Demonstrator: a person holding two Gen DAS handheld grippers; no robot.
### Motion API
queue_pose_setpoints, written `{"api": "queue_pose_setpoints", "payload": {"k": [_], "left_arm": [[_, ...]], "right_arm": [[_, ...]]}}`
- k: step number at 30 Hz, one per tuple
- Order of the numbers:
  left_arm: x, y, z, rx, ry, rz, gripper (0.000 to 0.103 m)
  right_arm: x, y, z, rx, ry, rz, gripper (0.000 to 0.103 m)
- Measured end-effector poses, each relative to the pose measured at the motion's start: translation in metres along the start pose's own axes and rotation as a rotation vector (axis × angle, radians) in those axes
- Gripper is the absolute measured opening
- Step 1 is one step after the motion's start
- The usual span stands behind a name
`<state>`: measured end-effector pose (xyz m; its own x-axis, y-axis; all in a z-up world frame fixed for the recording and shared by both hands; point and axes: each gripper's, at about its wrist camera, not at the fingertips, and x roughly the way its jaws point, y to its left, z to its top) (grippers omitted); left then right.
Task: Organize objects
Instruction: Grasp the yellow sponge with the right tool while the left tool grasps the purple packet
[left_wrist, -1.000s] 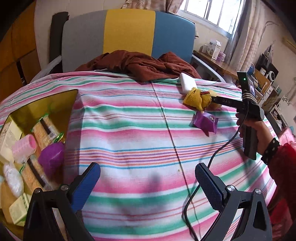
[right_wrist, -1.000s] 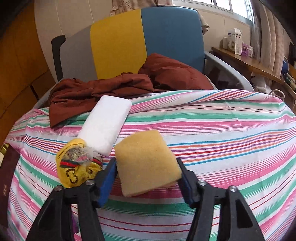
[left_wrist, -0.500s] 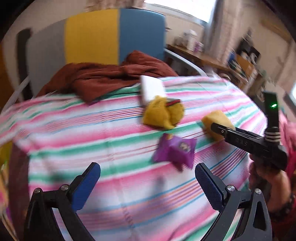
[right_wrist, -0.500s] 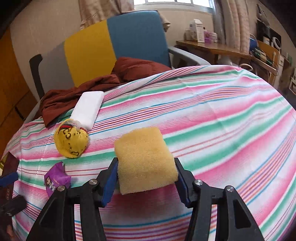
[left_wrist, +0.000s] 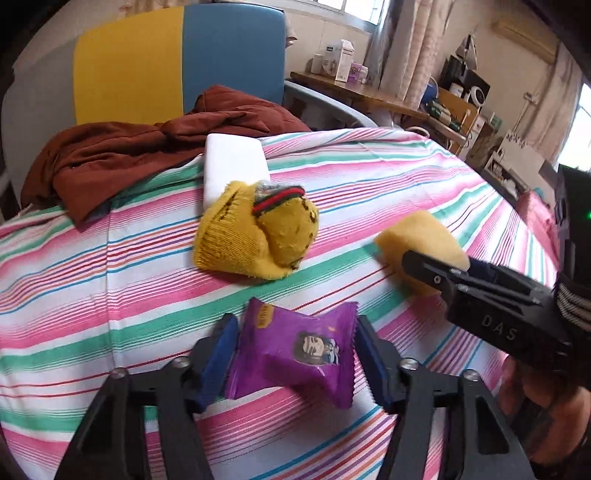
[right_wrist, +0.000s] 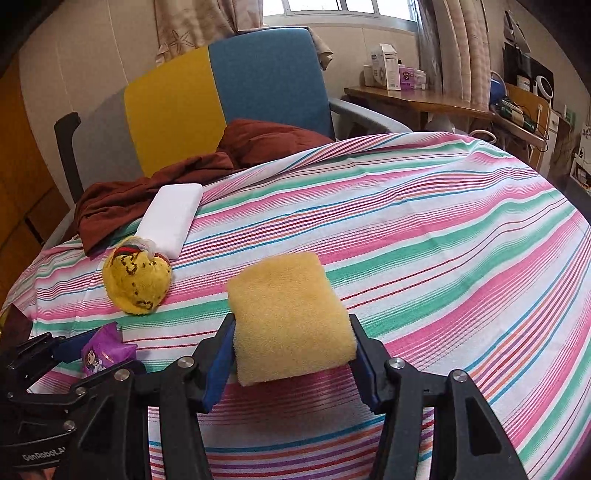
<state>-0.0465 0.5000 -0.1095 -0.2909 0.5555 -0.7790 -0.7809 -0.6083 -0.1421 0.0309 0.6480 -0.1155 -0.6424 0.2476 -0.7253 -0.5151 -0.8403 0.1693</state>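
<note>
My left gripper (left_wrist: 293, 356) is shut on a purple snack packet (left_wrist: 295, 352) lying on the striped cloth; the packet also shows in the right wrist view (right_wrist: 103, 349). My right gripper (right_wrist: 291, 350) is shut on a yellow sponge (right_wrist: 290, 314) and holds it just above the cloth; the sponge also shows in the left wrist view (left_wrist: 421, 236). A yellow knitted sock bundle (left_wrist: 256, 236) lies beyond the packet, and it appears in the right wrist view (right_wrist: 136, 280). A white block (left_wrist: 234, 166) lies behind it at the cloth's far edge.
A striped cloth (right_wrist: 424, 229) covers the table. A brown garment (left_wrist: 122, 147) is draped over the far edge and the chair (left_wrist: 177, 62) behind. A cluttered desk (right_wrist: 424, 96) stands at the right by the window.
My left gripper swung right away from the box of items, moved up to the purple packet and closed on it. My right gripper pulled back with the sponge, away from the sock and white block.
</note>
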Motion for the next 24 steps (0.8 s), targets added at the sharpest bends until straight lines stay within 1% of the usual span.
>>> {"api": "queue_pose_setpoints", "payload": {"k": [6, 11, 17, 21, 24], "left_arm": [[-0.002, -0.002, -0.006, 0.015, -0.033, 0.018, 0.053], [-0.011, 0.004, -0.014, -0.016, -0.059, 0.062, 0.052], [-0.03, 0.026, -0.029, -0.111, -0.105, 0.093, 0.052], [-0.047, 0.042, -0.042, -0.18, -0.138, 0.084, 0.052], [-0.061, 0.051, -0.055, -0.219, -0.159, 0.073, 0.052]], "right_arm": [[0.0, 0.002, -0.001, -0.013, -0.008, -0.017, 0.057], [-0.001, 0.004, -0.002, -0.024, -0.018, -0.029, 0.056], [-0.01, 0.01, -0.003, -0.047, -0.062, -0.078, 0.056], [-0.018, 0.01, -0.006, -0.031, -0.08, -0.106, 0.056], [-0.024, 0.017, -0.01, -0.056, -0.09, -0.119, 0.056]]}}
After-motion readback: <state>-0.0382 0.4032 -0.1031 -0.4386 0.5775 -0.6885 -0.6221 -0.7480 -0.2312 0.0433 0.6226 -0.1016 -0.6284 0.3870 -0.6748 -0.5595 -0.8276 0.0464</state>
